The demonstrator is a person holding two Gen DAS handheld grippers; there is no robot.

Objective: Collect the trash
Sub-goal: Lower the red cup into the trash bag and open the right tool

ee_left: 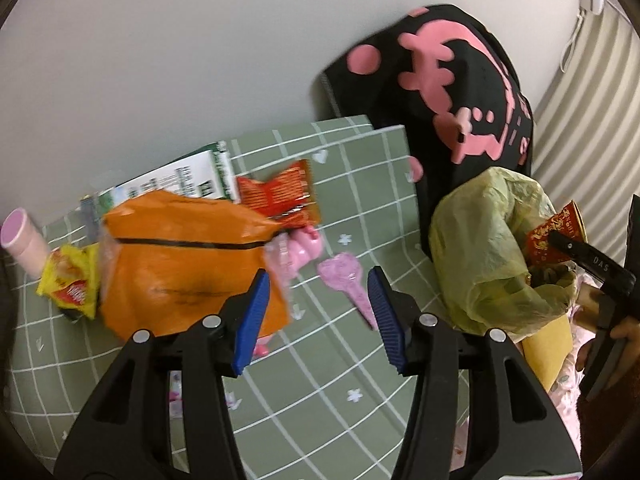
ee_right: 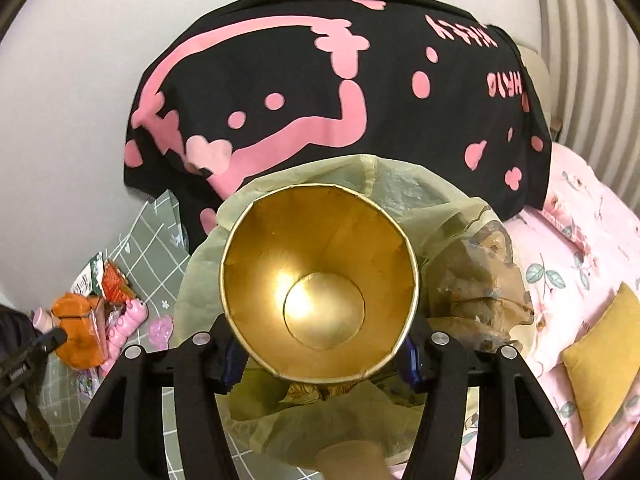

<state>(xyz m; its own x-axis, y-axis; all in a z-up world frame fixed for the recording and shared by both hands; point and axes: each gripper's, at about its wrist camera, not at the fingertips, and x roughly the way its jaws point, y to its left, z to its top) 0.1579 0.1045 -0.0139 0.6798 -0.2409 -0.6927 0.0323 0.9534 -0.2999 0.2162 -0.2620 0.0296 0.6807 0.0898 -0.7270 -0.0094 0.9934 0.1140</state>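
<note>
**A:** Trash lies scattered on the green grid-patterned mat (ee_left: 340,184), starting far left with a pink tube (ee_left: 22,240) and, beside it, a yellow snack packet (ee_left: 70,286).

**B:** And next along?

**A:** A big orange bag (ee_left: 180,256), crumpled, with a green-and-white carton (ee_left: 188,178) behind it and a red wrapper (ee_left: 280,194) at its upper right edge. Just right of the bag sit a pink plastic toy (ee_left: 304,246) and a pink heart-shaped piece (ee_left: 344,276).

**B:** What is the left tool (ee_left: 318,312) doing?

**A:** It hangs over the mat with its blue pads (ee_left: 252,316) standing apart and nothing between them. The orange bag's edge is just by the left pad; whether it touches I cannot tell.

**B:** Further right?

**A:** A pale green trash bag (ee_left: 484,256) stands open in front of a black cloth with pink print (ee_left: 452,80). Crumpled brownish wrappers already lie inside it.

**B:** And the right tool (ee_right: 320,354)?

**A:** It is closed on a paper cup (ee_right: 320,292) with a gold lining, pads pressing its sides near the base, mouth facing the camera. The cup is held over the trash bag's opening. Right of that is a bed with a pink floral sheet (ee_right: 580,240) and a yellow cushion (ee_right: 604,364).
</note>
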